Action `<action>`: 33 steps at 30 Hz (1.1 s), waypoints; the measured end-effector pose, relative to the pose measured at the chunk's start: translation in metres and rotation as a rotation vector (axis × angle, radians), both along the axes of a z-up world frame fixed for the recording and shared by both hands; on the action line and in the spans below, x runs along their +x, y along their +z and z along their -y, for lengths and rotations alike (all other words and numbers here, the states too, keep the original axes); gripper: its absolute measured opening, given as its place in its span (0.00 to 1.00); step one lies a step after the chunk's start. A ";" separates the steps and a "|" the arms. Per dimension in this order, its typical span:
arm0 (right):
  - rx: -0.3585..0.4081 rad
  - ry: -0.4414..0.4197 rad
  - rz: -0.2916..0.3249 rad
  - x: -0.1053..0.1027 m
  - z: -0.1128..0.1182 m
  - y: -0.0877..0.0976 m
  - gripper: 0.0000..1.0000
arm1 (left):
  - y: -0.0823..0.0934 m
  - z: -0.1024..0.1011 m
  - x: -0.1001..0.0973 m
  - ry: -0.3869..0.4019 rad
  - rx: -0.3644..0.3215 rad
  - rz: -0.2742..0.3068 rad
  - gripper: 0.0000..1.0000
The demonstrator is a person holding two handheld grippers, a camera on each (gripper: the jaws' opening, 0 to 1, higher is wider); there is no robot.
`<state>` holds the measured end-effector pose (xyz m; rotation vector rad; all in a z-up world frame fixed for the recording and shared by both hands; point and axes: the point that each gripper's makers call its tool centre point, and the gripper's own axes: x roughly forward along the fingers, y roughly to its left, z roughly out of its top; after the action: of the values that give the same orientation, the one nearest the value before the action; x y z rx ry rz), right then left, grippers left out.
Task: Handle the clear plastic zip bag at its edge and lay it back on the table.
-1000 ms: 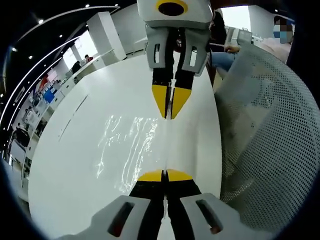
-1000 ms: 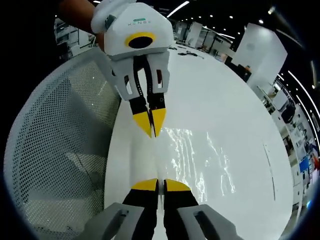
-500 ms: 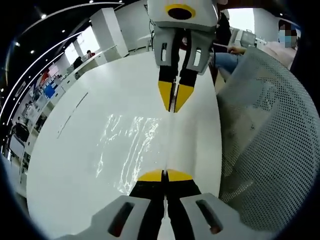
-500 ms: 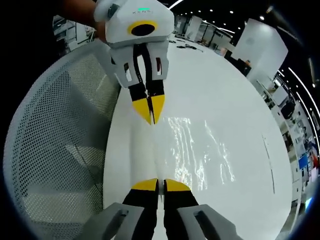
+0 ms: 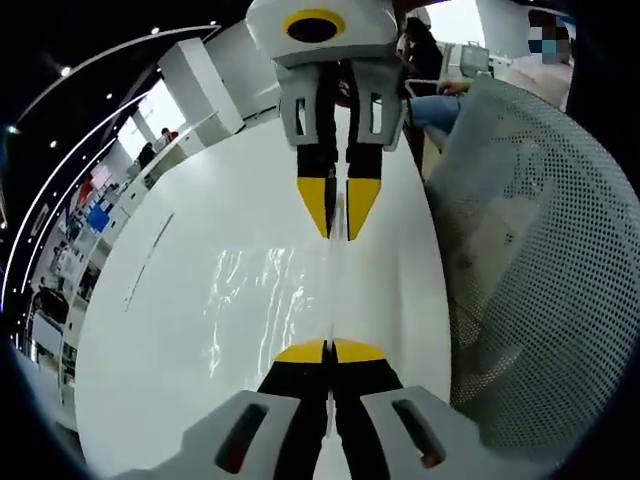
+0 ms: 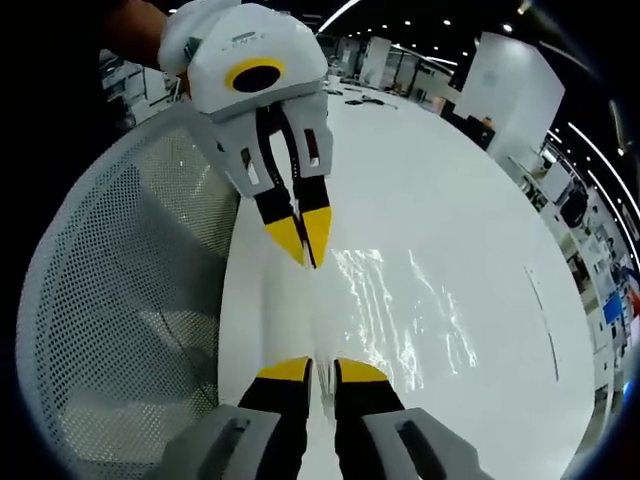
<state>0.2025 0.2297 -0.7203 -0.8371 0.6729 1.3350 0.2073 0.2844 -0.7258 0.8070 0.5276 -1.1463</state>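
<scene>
The clear plastic zip bag [image 5: 258, 300] lies flat on the white table [image 5: 150, 330], showing mostly as glints; it also shows in the right gripper view [image 6: 400, 310]. One edge of it runs in a straight line between the two grippers. My left gripper [image 5: 326, 350] is shut on the near end of that edge, and appears from the far side in the right gripper view [image 6: 307, 245]. My right gripper [image 6: 322, 371] stands open by a narrow gap at the other end of the edge, its yellow tips [image 5: 337, 218] apart around the bag's rim.
A white mesh chair back [image 5: 530, 250] stands close along the table's edge, also seen at the left of the right gripper view [image 6: 110, 300]. A seated person [image 5: 440, 95] is beyond the table's far end. A hand [image 6: 150, 30] holds the left gripper.
My right gripper's jaws have parted from shut to a narrow gap. The left gripper stays shut on the bag's edge. Both views shifted a little.
</scene>
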 end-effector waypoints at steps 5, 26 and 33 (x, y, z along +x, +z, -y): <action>0.032 0.000 0.010 0.003 -0.008 0.013 0.06 | 0.003 0.001 0.002 -0.005 0.000 0.017 0.00; 0.048 -0.029 0.007 0.014 -0.019 0.015 0.05 | 0.009 0.003 0.008 -0.022 -0.003 0.068 0.00; 0.030 -0.034 -0.024 0.010 -0.022 0.005 0.03 | 0.009 0.006 0.009 -0.041 -0.018 0.079 0.00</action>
<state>0.2126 0.2521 -0.7152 -0.7829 0.6812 1.3229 0.2168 0.2787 -0.7163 0.8468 0.4364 -1.1502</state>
